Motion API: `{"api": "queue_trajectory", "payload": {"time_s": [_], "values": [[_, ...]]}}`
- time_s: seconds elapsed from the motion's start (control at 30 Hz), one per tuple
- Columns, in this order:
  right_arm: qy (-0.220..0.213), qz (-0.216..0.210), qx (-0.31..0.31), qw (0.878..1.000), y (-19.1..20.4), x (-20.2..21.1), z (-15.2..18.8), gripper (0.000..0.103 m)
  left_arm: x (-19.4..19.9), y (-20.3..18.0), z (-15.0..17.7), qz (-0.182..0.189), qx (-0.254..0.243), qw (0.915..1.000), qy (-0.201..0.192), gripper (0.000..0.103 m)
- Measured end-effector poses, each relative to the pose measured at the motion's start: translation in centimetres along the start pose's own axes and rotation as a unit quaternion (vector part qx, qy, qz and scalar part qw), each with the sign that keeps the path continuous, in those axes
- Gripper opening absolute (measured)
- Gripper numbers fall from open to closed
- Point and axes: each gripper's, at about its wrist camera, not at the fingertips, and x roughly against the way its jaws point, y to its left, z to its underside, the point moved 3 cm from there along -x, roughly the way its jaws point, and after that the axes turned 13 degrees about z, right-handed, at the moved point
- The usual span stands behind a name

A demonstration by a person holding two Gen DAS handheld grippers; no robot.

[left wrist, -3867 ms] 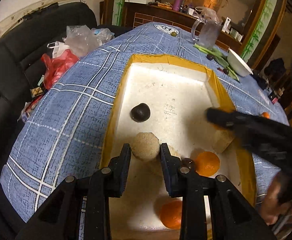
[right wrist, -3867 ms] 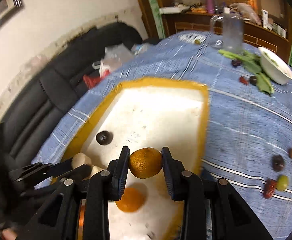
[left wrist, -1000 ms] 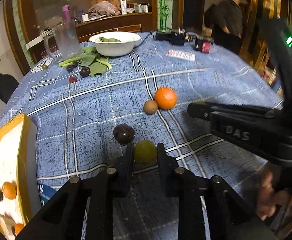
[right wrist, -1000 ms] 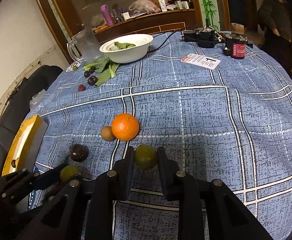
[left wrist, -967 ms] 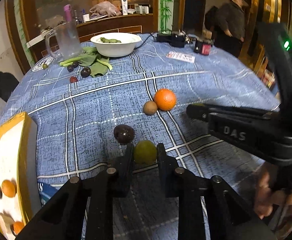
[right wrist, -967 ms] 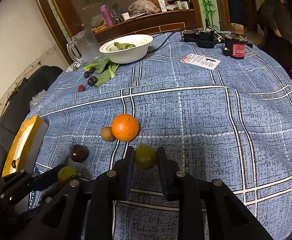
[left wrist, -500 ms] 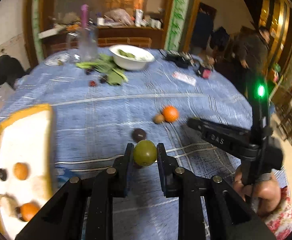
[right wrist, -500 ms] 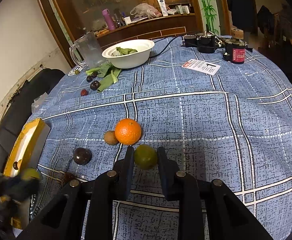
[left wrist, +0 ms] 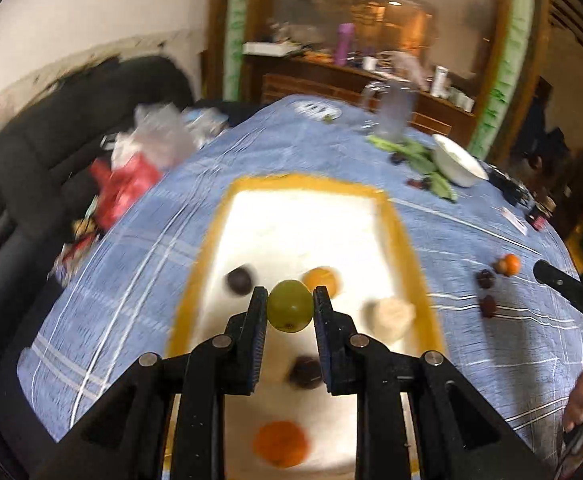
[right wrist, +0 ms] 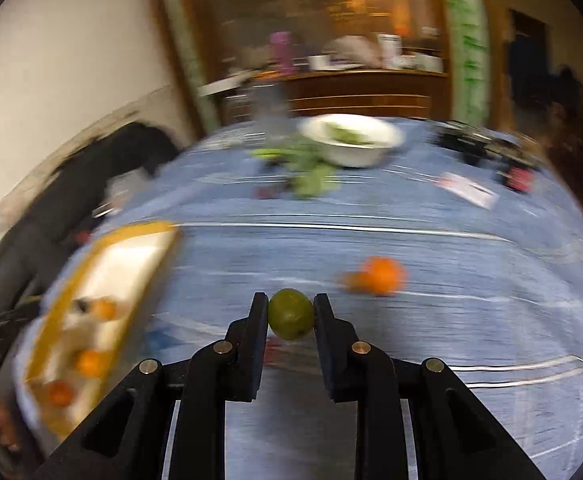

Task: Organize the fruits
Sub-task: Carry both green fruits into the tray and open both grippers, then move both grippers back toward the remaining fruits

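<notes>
The sorting looks partly done: the yellow-rimmed tray [left wrist: 405, 240] already holds several fruits, among them a dark plum [left wrist: 239, 280], two oranges [left wrist: 321, 279] [left wrist: 280, 443], another dark fruit [left wrist: 306, 372] and a pale lump [left wrist: 389, 316] whose kind is unclear. Both tools carry more. The left gripper [left wrist: 290, 312] has its fingers clamped on a green fruit [left wrist: 290, 311], held in the air above the tray's near half, pointing along the tray's length and tilted down toward it; judging by that, a release into the tray is close. The right gripper [right wrist: 290, 314] has its fingers closed on a second green fruit [right wrist: 290, 314], held above the blue checked surface [right wrist: 451, 320], well apart from the tray, which lies far to its left in a heavily blurred view. Still out on the cloth are an orange [right wrist: 383, 274] with a small brown fruit touching it [right wrist: 351, 280] and, in the left view, two dark fruits [left wrist: 485, 279] [left wrist: 487, 306] near them. So, by my reading, two fruits are in transit and about four remain to be collected.
</notes>
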Motion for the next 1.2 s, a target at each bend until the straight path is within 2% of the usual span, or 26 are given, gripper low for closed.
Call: {"api": "queue_trajectory", "payload": {"time_s": [0.13,0.23,0.33,0.47,0.5,0.53,0.63,0.7,0.77,0.9,0.97,1.2], "values": [[0.030,-0.081,0.041,0.995,7.7,-0.2,0.0,0.025,-0.2,2.2,1.3,0.001,0.022,0.9996,0.018,0.022],[0.055,-0.113,0.061,0.990,12.4,-1.5,0.6,0.025,-0.2,2.8,2.1,0.008,0.028,0.9993,0.025,0.022],[0.077,-0.125,0.081,0.986,15.9,-2.8,1.8,0.025,-0.2,3.3,2.5,0.014,0.035,0.9989,0.028,0.022],[0.091,-0.105,0.120,0.983,19.3,-4.2,3.2,0.026,-0.1,3.9,2.8,0.019,0.046,0.9983,0.030,0.023],[0.092,-0.098,0.128,0.983,19.7,-4.4,3.4,0.026,0.1,4.0,2.9,0.023,0.047,0.9982,0.029,0.029],[0.093,-0.094,0.131,0.983,19.9,-4.5,3.6,0.026,0.1,4.0,2.8,0.024,0.048,0.9982,0.028,0.041],[0.086,-0.085,0.146,0.982,20.6,-4.2,4.0,0.026,0.9,4.1,2.6,0.027,0.049,0.9983,0.014,0.056],[0.081,-0.081,0.153,0.982,20.7,-3.9,4.1,0.030,1.4,4.0,2.4,0.031,0.051,0.9982,0.009,0.058],[0.072,-0.075,0.154,0.983,20.8,-3.3,4.1,0.041,1.8,3.8,2.2,0.034,0.052,0.9980,0.003,0.061],[0.050,-0.060,0.156,0.985,20.0,-1.7,3.6,0.050,2.5,2.9,1.9,0.038,0.049,0.9981,-0.004,0.067],[0.032,-0.039,0.164,0.985,19.4,-0.9,3.4,0.058,3.0,2.2,1.8,0.037,0.042,0.9984,-0.010,0.068],[-0.027,0.039,0.193,0.980,17.0,2.3,3.7,0.069,4.0,-0.7,1.5,0.042,0.017,0.9988,-0.017,0.073]]}}
